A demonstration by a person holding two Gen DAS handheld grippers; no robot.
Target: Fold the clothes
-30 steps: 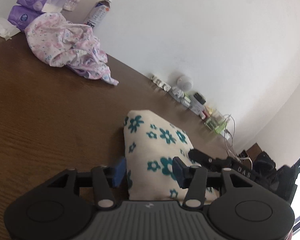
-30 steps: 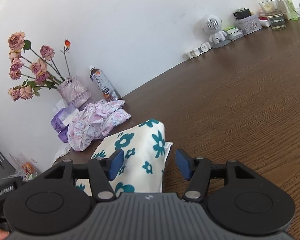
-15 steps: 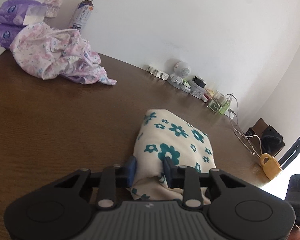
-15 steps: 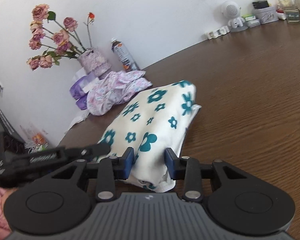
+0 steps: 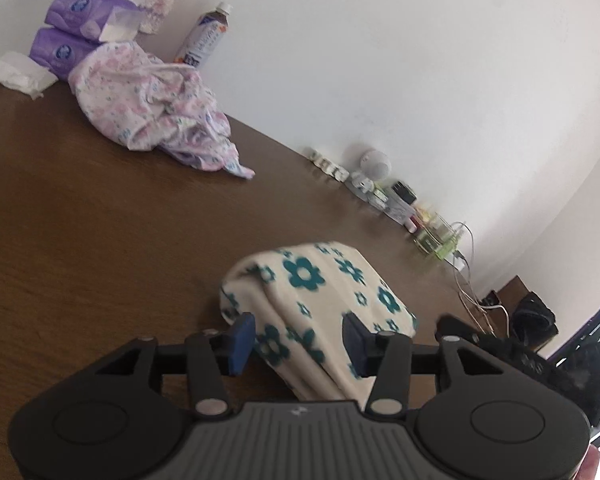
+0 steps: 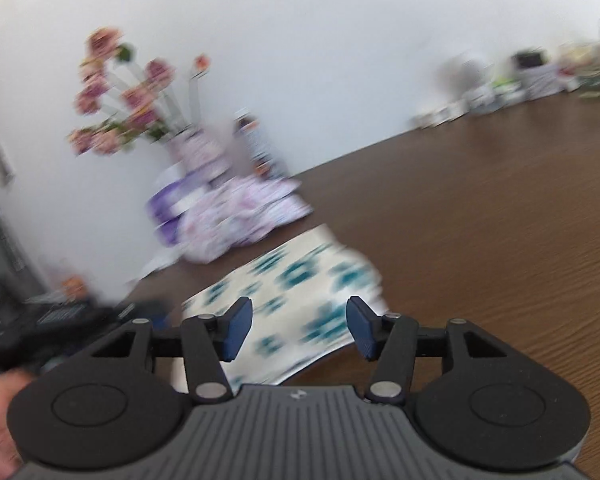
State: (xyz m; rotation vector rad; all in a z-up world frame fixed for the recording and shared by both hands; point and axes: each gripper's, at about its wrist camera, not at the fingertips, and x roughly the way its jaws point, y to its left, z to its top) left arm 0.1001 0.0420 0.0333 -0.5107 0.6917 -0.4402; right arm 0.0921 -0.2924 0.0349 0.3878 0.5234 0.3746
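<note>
— Folded cloth (image 5: 324,300), cream with teal flowers: where does it lie?

— On the brown tabletop (image 5: 100,240), straight ahead of the left hand-held gripper (image 5: 298,340). Its near end runs in between the two blue pads, which stand spread apart; I cannot tell whether either pad touches the fabric.

— What sits to the left of that hand-held gripper?

— Far ahead and to its left, against the white wall, two purple tissue packs (image 5: 66,36) are stacked, with a white tissue (image 5: 16,74) lying beside them. Just right of those a crumpled pink floral garment (image 5: 152,96) is heaped, and a plastic bottle (image 5: 205,36) stands behind it. Farther right along the wall is a row of small items, with a round white gadget (image 5: 374,160) among them.

— And the right one?

— The right wrist view is blurred. The right hand-held gripper (image 6: 296,326) has its pads wide apart too, and the same folded cloth (image 6: 296,292) lies flat ahead of it, its near edge between the pads. Ahead to its left a vase of pink flowers (image 6: 132,104) stands at the wall, the pink garment (image 6: 240,212) in front of it.
</note>
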